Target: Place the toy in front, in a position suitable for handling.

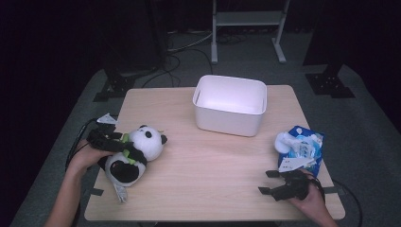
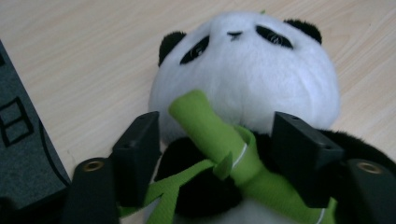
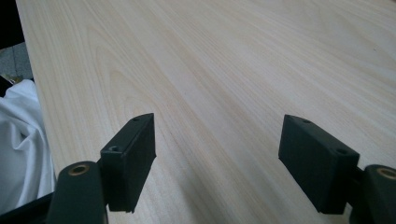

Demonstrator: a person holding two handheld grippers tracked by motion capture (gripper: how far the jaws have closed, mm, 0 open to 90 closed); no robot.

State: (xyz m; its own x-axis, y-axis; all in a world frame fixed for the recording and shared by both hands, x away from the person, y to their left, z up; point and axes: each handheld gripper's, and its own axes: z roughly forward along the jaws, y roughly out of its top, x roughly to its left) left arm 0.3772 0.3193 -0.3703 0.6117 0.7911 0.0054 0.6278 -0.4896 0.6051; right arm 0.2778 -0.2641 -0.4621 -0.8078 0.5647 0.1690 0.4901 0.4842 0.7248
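Note:
A black-and-white panda plush [image 1: 142, 147] lies on the left side of the wooden table [image 1: 213, 163], holding a green bamboo stalk [image 2: 205, 122] against its chest. My left gripper [image 1: 121, 143] is open over the panda [image 2: 247, 70]; in the left gripper view [image 2: 217, 136] its jaws stand either side of the stalk and the dark neck, a little apart from them. Near the front right edge, my right gripper [image 1: 266, 182] stands open above bare wood, and the right gripper view [image 3: 217, 136] has nothing between its jaws.
A white plastic bin [image 1: 227, 122] stands at the middle back of the table. A blue packet [image 1: 309, 146] with a white item on it lies at the right edge, just behind my right hand. White cloth [image 3: 18, 135] hangs past the table's edge.

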